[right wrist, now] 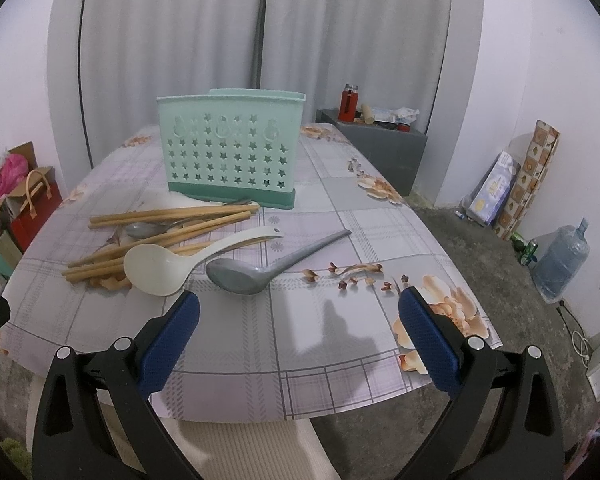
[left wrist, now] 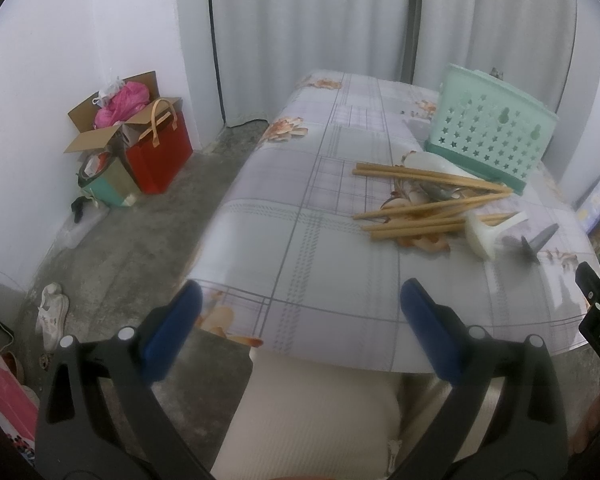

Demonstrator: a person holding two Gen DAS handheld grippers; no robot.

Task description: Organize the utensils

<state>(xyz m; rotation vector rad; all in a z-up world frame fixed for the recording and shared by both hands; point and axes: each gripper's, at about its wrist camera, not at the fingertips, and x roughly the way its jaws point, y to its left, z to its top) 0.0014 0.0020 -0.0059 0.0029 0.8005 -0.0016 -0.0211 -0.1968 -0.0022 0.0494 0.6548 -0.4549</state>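
Both wrist views face the table (right wrist: 260, 340) from its near edge.

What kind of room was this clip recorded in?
Most likely a plain room in a home, not a lab: a table under a floral plastic cloth, white curtains behind it, and a large water jug and gift bags on a bare concrete floor.
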